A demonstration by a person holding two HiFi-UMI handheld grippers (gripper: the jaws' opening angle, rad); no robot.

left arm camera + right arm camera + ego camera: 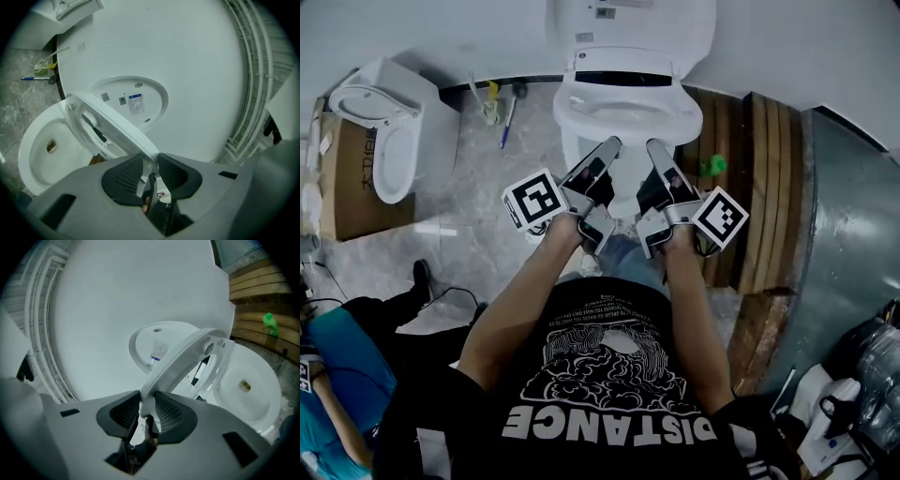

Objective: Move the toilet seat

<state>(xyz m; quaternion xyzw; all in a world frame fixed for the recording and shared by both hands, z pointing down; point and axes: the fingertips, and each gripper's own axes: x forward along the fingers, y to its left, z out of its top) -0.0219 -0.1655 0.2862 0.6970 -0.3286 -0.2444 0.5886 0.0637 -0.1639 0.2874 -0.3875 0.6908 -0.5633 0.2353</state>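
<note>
left tool [148, 165], right tool [146, 401]: each pinching seat [110, 123] rim | risk: smooth rim could slip; seat drops onto bowl [44, 157] below tools

The person [525, 300] is wearing a black short-sleeved T-shirt [609, 309]; white line-art and the word DISTANCE are showing across it.

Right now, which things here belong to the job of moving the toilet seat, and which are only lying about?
For the job: toilet seat, left gripper and right gripper shut on its rim, toilet bowl.
Lying about: spare toilet, blue pen, green object, wooden planks.
</note>
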